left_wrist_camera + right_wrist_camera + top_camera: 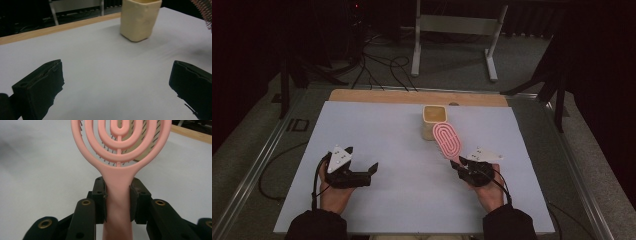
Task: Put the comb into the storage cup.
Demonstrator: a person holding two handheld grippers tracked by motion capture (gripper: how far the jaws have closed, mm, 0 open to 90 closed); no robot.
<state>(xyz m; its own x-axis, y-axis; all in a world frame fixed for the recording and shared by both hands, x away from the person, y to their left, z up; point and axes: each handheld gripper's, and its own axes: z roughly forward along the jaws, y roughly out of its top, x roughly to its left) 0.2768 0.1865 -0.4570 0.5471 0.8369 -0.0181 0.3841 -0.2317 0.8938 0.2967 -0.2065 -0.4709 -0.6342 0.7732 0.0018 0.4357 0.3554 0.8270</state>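
Table (377,130): cup (433,121) behind hairbrush (447,140).

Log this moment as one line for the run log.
left gripper: open, empty, low over table | right gripper: shut on pink hairbrush handle | brush head toward cream cup | cup upright on grey mat

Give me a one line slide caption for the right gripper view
Right gripper clamps the handle of a pink hairbrush above the white table.

Pink ring-patterned hairbrush (119,150), cream-yellow cup (139,18), pale grey table (387,145), black tools.
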